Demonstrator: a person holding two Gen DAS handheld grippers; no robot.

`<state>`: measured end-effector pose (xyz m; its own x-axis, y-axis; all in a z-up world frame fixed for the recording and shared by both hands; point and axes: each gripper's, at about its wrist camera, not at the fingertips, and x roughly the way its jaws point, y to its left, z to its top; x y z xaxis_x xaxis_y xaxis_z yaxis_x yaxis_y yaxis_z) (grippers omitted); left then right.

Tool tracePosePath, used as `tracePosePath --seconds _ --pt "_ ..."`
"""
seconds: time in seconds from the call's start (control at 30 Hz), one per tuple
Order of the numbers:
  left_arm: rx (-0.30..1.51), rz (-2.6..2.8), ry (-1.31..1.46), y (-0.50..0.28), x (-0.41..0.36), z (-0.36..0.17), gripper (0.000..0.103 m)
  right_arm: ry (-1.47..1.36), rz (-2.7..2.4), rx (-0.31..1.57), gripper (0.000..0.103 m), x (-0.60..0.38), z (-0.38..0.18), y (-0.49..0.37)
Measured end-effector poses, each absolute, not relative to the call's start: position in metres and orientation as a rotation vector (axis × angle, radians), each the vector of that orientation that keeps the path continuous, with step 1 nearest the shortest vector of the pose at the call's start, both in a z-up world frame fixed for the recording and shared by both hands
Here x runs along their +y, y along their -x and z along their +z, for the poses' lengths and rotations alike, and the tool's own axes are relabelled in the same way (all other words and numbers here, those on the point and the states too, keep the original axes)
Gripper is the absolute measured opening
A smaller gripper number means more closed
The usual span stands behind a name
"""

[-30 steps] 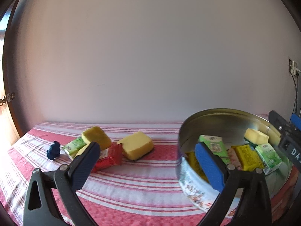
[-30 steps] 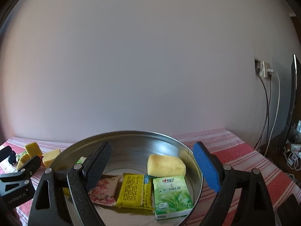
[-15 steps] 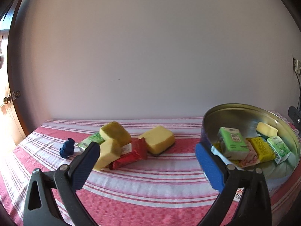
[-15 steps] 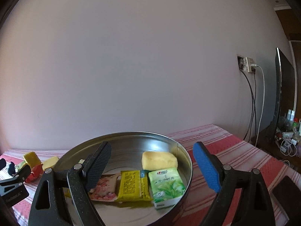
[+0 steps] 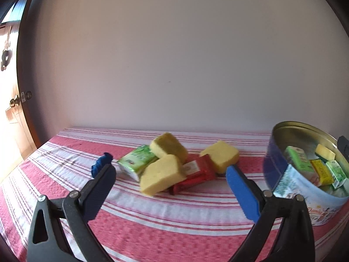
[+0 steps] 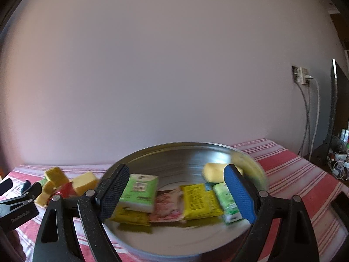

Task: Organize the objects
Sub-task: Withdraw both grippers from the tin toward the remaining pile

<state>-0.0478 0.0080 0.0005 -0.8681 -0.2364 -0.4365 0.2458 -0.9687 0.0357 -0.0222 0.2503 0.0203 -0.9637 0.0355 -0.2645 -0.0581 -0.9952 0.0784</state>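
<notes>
Red-and-white striped cloth [image 5: 174, 214] covers the table, with a plain pale wall behind it. From my left camera I see the loose pile near the middle: a yellow sponge block [image 5: 161, 175] leaning at the front, a second yellow block [image 5: 169, 147] behind it, and a third [image 5: 220, 155] off to the right. A green packet [image 5: 136, 160] lies at the left of the pile, partly under the blocks, and a red packet [image 5: 193, 174] is wedged beneath them on the right. A small dark blue item [image 5: 100, 163] sits just left of the green packet; I can't tell what it is.

To the right stands the round tin [image 5: 281, 170], blue outside, metal inside. My right camera looks straight into it, somewhat blurred: a green pack [image 6: 139, 192] on top of a yellow one, a pink packet [image 6: 168, 205], a yellow packet [image 6: 199, 199], a green-and-white pack [image 6: 225, 200], and a yellow block [image 6: 212, 172] at the far side.

My left gripper [image 5: 171, 187] hangs spread wide in front of the pile, holding nothing. My right gripper [image 6: 175, 193] is spread too, empty, over the tin's near rim.
</notes>
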Motion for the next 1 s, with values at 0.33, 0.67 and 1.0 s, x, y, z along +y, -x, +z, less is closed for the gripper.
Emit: tracePosePath --seconds 0.33,0.67,1.0 --pt "0.071 -2.765 -0.724 0.052 -0.042 -0.006 0.102 0.454 3.166 0.076 0.090 0.185 0.017 0.029" --pt "0.132 -2.665 -0.861 0.062 -0.104 -0.019 0.101 0.576 3.255 0.013 0.090 0.130 0.012 0.046" --pt "0.248 -2.572 -1.024 0.087 -0.147 -0.036 0.098 0.805 3.343 0.031 0.082 0.076 0.001 0.070"
